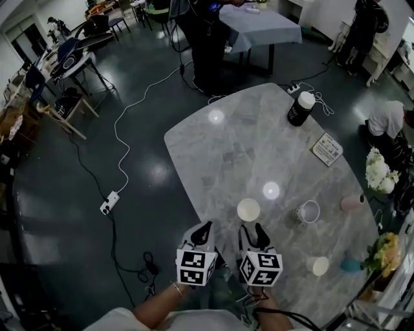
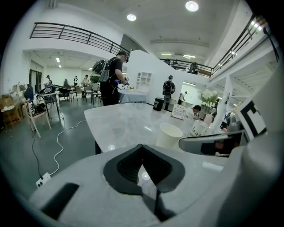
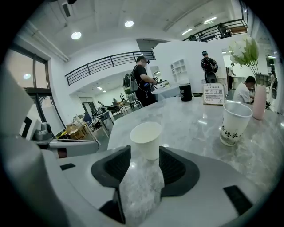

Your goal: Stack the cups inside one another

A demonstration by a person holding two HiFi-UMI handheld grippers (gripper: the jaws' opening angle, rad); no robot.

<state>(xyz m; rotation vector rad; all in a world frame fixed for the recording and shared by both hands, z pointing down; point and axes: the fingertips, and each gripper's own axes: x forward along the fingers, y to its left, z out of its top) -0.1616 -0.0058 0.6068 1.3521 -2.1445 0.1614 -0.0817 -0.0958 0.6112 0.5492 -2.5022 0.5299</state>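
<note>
white cup (image 1: 248, 209) | upright, just ahead of right claw (image 1: 251, 227) | jaws apart, gripping nothing

Light: ceiling lamps (image 2: 191, 5), bright and even in both gripper views.
Head view: dimmer; floor (image 1: 77, 194) dark.
Glare: two round lamp spots on the table (image 1: 259, 142), one mid-table, one near its far-left edge; more on the floor.
Shadows: faint, soft beside the cup (image 3: 146, 138).
Distortion: fisheye, black corners, railing (image 2: 71, 33) bowed.
Blur: slight, far background.
</note>
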